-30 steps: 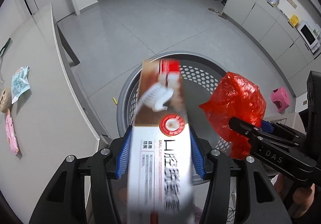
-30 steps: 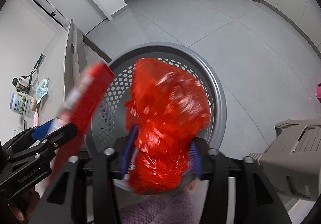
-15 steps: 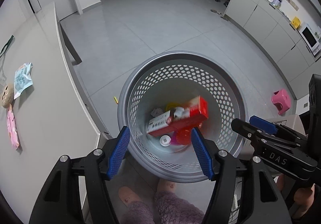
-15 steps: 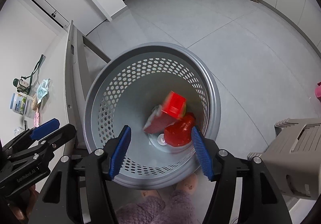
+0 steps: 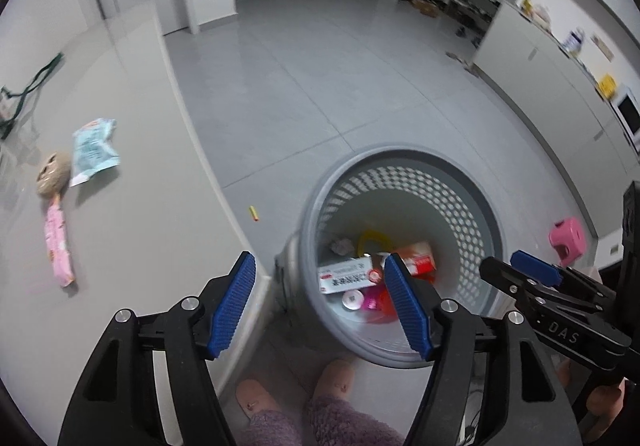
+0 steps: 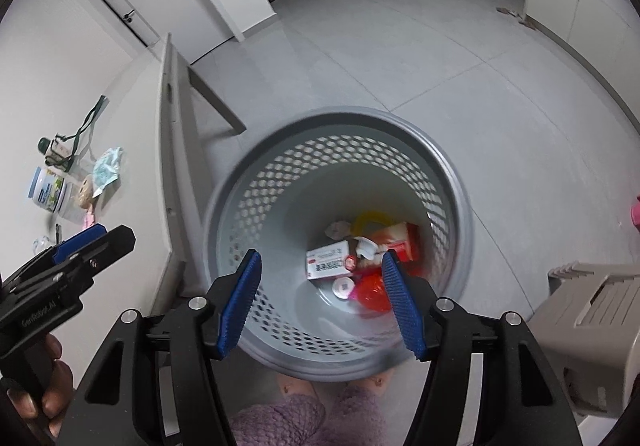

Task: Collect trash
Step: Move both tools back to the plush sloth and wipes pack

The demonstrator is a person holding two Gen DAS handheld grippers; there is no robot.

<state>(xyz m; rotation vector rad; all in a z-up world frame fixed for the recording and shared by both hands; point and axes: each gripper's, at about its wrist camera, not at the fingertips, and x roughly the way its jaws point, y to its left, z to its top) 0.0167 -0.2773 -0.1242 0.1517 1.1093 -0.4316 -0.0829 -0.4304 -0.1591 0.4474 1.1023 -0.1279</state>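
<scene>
A grey perforated trash basket (image 5: 472,206) (image 6: 256,186) stands on the floor beside the table. Inside lie a toothpaste box (image 5: 348,276) (image 6: 330,264), a red plastic bag (image 6: 374,296) and other small scraps. My left gripper (image 5: 320,310) is open and empty, above the table's edge and the basket's left side. My right gripper (image 6: 320,304) is open and empty, above the basket. On the grey table (image 5: 132,214) lie a pale blue wrapper (image 5: 94,150) (image 6: 108,166), a pink wrapper (image 5: 58,246) and a round beige item (image 5: 52,174).
A jar (image 6: 50,194) and a strap with a small device (image 6: 60,146) sit at the table's far end. A grey stool (image 6: 600,330) stands right of the basket. A pink stool (image 5: 568,238) and a small yellow scrap (image 5: 254,213) are on the floor. My slippered feet (image 5: 296,394) are below.
Both grippers opened and dropped the toothpaste box and the red bag into the basket. The left gripper has since swung left towards the table.
</scene>
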